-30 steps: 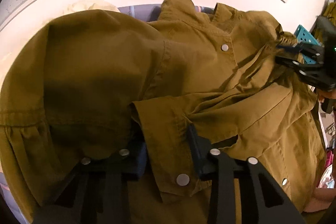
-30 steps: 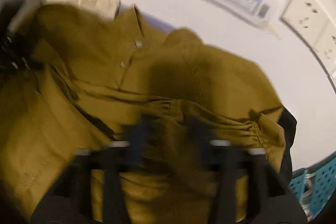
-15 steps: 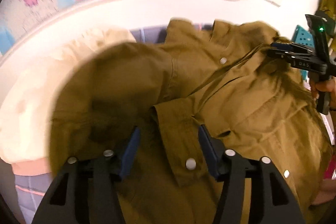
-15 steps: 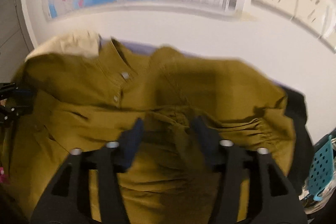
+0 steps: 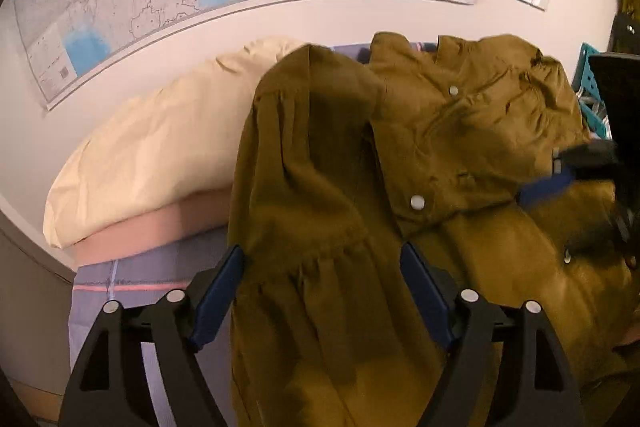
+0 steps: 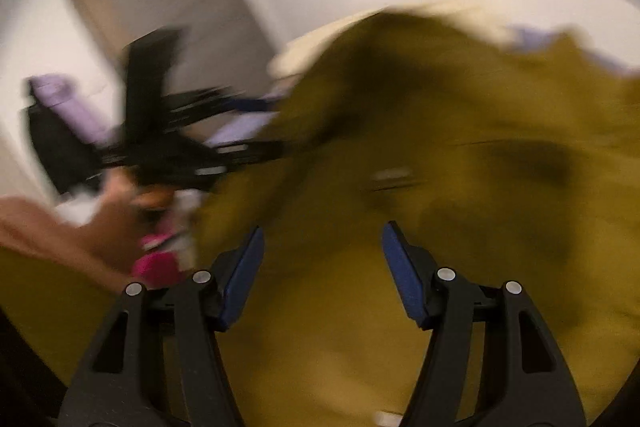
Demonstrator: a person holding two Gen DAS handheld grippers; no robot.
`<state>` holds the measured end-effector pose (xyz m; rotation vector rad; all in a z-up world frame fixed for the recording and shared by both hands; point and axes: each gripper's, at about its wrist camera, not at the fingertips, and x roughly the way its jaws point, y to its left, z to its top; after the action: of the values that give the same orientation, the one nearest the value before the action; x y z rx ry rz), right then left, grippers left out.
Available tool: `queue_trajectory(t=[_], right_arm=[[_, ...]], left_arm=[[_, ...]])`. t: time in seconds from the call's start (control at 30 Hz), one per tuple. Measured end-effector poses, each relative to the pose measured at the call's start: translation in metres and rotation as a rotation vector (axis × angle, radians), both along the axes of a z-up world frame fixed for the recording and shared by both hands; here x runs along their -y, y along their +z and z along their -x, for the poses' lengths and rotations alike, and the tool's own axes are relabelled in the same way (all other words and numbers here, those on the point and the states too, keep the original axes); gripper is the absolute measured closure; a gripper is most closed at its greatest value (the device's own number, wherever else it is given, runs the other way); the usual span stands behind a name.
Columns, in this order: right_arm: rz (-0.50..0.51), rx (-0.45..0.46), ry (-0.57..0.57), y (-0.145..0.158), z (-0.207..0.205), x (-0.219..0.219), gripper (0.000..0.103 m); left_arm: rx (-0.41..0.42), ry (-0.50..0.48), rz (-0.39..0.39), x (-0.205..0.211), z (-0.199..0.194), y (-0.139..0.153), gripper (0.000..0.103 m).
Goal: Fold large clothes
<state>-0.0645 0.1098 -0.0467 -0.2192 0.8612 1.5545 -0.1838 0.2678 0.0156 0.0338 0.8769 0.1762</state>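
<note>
Olive snap-button jacket (image 5: 460, 155): lies rumpled on the bed beside a cream pillow (image 5: 160, 147). Judged soft, limp, moderately heavy; best pinched at hem or sleeve cuff. Left gripper (image 5: 322, 287) and right gripper (image 6: 322, 267): fingers spread, holding nothing.

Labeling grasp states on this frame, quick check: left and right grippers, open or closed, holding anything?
Left gripper: open, fingers spread either side of the olive shirt, not clamping it.
Right gripper: open over the shirt, holding nothing; view blurred.
</note>
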Motion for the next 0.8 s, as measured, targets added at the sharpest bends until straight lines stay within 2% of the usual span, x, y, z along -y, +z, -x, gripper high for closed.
queue_trajectory(t=[0.07,0.13,0.23,0.3,0.33,0.37,0.43,0.5,0.53,0.57,0.67,0.77,0.8], right_arm=[[0.016,-0.062,0.089,-0.012,0.026,-0.022,0.04],[0.035,-0.074,0.134,-0.021,0.04,-0.044,0.036],[0.063,-0.095,0.181,-0.036,0.062,-0.072,0.034],[0.086,-0.13,0.189,-0.048,0.073,-0.085,0.045],[0.086,-0.152,0.206,-0.051,0.078,-0.088,0.077],[0.085,-0.18,0.223,-0.05,0.082,-0.091,0.098],[0.044,-0.209,0.226,-0.036,0.081,-0.086,0.098],[-0.005,-0.198,0.231,-0.005,0.077,-0.073,0.098],[-0.024,-0.187,0.23,0.009,0.074,-0.066,0.098],[-0.059,-0.158,0.216,0.035,0.068,-0.056,0.098],[-0.119,-0.092,0.173,0.09,0.048,-0.027,0.098],[-0.104,-0.003,0.079,0.143,0.013,0.02,0.096],[-0.082,0.015,0.057,0.151,0.006,0.029,0.094]], left_arm=[[0.001,0.003,-0.007,-0.001,0.002,-0.001,0.053],[0.005,0.003,0.009,-0.006,0.001,0.001,0.068],[0.029,-0.006,0.048,-0.011,0.001,0.011,0.082],[0.041,-0.018,0.067,-0.014,0.002,0.017,0.084],[0.046,-0.023,0.07,-0.015,0.001,0.021,0.085],[0.049,-0.024,0.072,-0.015,0.001,0.023,0.085],[0.068,-0.028,0.084,-0.017,0.002,0.034,0.082],[0.084,-0.016,0.129,-0.023,0.004,0.047,0.065],[0.108,-0.024,0.181,-0.03,0.005,0.057,0.056],[0.151,-0.03,0.21,-0.035,0.009,0.07,0.056],[0.251,-0.023,0.177,-0.039,0.018,0.101,0.048],[0.309,-0.028,0.178,-0.038,0.022,0.118,0.043],[0.312,-0.032,0.178,-0.037,0.021,0.118,0.042]])
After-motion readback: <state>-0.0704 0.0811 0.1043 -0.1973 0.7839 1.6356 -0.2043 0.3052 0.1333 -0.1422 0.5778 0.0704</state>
